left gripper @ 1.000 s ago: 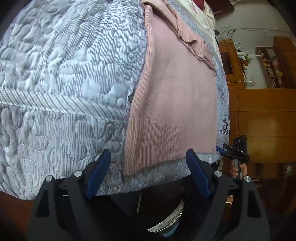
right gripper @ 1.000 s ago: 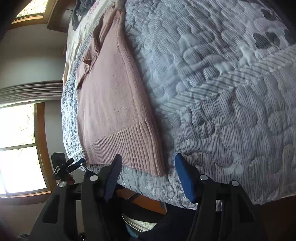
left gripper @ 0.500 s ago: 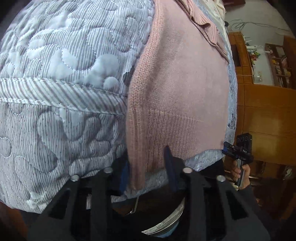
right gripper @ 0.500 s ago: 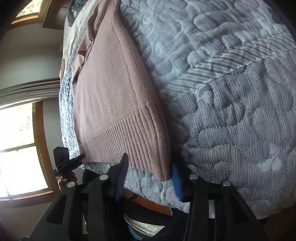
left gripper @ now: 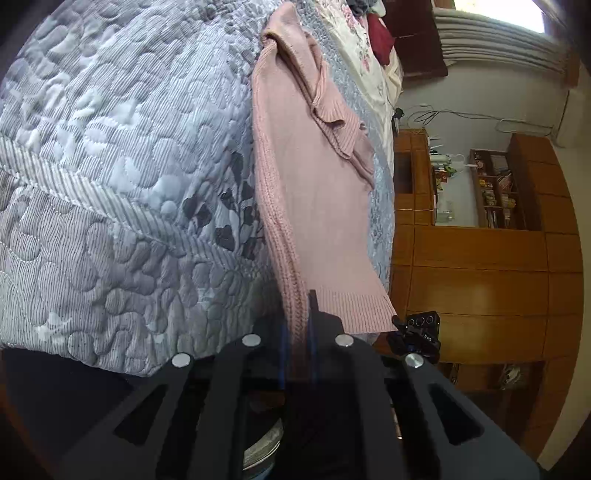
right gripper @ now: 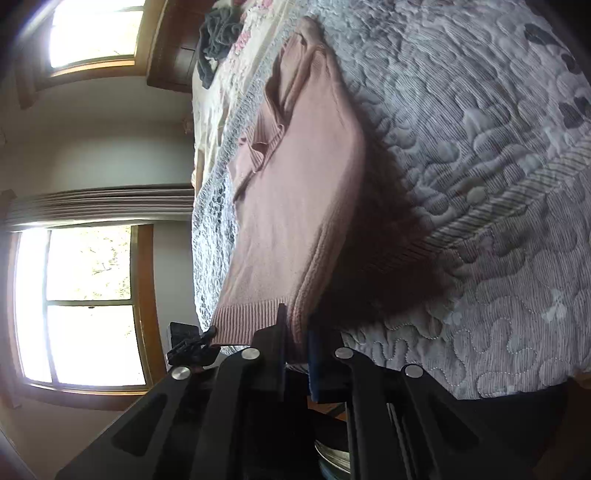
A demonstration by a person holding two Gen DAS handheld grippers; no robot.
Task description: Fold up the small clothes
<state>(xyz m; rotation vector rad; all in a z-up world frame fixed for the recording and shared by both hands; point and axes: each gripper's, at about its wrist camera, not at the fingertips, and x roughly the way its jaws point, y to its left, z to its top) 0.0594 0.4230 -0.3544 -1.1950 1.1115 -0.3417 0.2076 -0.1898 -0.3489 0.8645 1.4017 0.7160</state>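
Note:
A pink knitted sweater (left gripper: 314, 192) lies lengthwise on a grey quilted bedspread (left gripper: 110, 166), its sleeves folded over its far end. My left gripper (left gripper: 297, 332) is shut on one corner of the ribbed hem, which is lifted off the quilt. In the right wrist view the same sweater (right gripper: 295, 206) is raised at its near end, casting a dark shadow on the quilt (right gripper: 480, 184). My right gripper (right gripper: 297, 336) is shut on the other hem corner. Each gripper shows small in the other's view: the right gripper (left gripper: 417, 332), the left gripper (right gripper: 192, 341).
Wooden cabinets and shelves (left gripper: 480, 258) stand past the bed's edge in the left wrist view. Windows (right gripper: 85, 302) and a curtain line the wall in the right wrist view. A floral sheet (right gripper: 229, 74) and a dark garment (right gripper: 218, 33) lie at the bed's far end.
Both grippers went from open around the hem corners to shut on them. The hem has since been lifted off the quilt.

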